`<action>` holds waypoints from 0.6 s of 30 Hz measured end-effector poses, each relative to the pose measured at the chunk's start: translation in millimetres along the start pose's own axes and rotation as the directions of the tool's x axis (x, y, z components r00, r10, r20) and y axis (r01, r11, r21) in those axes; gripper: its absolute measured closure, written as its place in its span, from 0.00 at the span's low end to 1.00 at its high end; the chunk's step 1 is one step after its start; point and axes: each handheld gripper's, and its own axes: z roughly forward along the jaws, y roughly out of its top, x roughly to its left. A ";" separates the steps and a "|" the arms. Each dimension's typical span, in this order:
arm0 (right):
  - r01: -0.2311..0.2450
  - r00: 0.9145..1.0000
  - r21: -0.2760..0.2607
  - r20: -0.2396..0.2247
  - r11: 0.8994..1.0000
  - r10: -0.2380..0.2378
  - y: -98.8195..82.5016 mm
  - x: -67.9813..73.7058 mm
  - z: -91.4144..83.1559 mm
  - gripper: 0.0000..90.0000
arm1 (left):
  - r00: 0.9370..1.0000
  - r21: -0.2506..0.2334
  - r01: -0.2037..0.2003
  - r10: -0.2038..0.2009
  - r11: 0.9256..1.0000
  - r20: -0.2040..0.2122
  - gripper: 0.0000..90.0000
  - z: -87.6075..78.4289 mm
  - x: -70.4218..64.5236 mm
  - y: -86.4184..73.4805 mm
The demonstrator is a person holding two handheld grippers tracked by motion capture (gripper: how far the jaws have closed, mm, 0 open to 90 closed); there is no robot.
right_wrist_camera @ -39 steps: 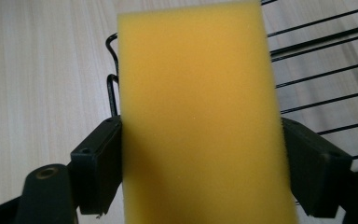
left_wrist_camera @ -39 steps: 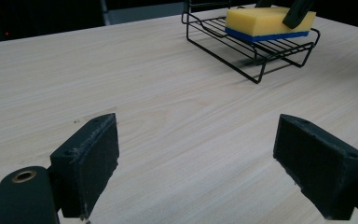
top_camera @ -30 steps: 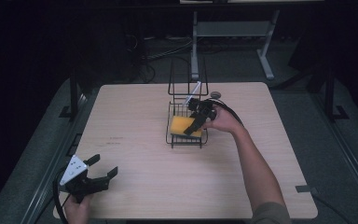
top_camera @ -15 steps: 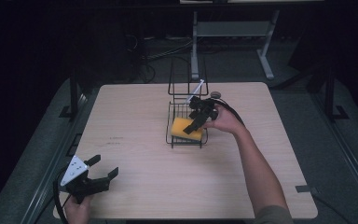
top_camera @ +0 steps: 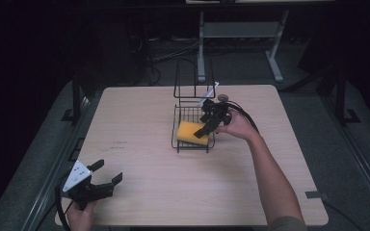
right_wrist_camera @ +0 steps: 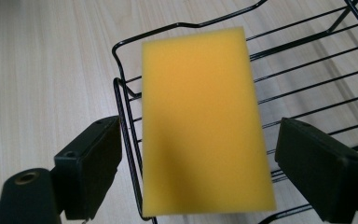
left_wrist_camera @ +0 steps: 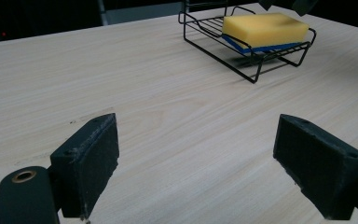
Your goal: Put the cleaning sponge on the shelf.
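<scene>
Straddling sponge (right_wrist_camera: 200, 126) in rack (right_wrist_camera: 317, 60), right gripper (right_wrist_camera: 214, 177) jaws wide, untouching.

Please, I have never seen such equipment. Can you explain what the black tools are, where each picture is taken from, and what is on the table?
A person holds a hand-held clamp tool in each hand. One camera looks down from above; another rides on each tool, looking along its two black fingers. The light wooden table carries a black wire basket with a yellow rectangular foam sponge lying in it. The right gripper is over the sponge, fingers open on either side of it, not gripping. The left gripper is open near the table's front corner, holding nothing.
</scene>
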 end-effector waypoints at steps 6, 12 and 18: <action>-0.016 1.000 -0.024 0.002 1.000 0.016 -10.3 -0.6 -2.7 0.16 | 1.000 0.001 -0.002 0.002 1.000 0.001 0.15 0.6 -0.8 0.3; -0.020 1.000 -0.046 0.016 0.999 0.021 -16.2 0.6 -11.9 0.16 | 1.000 0.001 -0.004 0.004 1.000 0.003 0.15 0.9 -1.0 0.3; -0.035 0.999 -0.048 0.024 0.998 0.036 -25.0 2.4 -17.4 0.16 | 1.000 0.002 -0.004 0.004 1.000 0.003 0.15 0.8 -1.0 0.1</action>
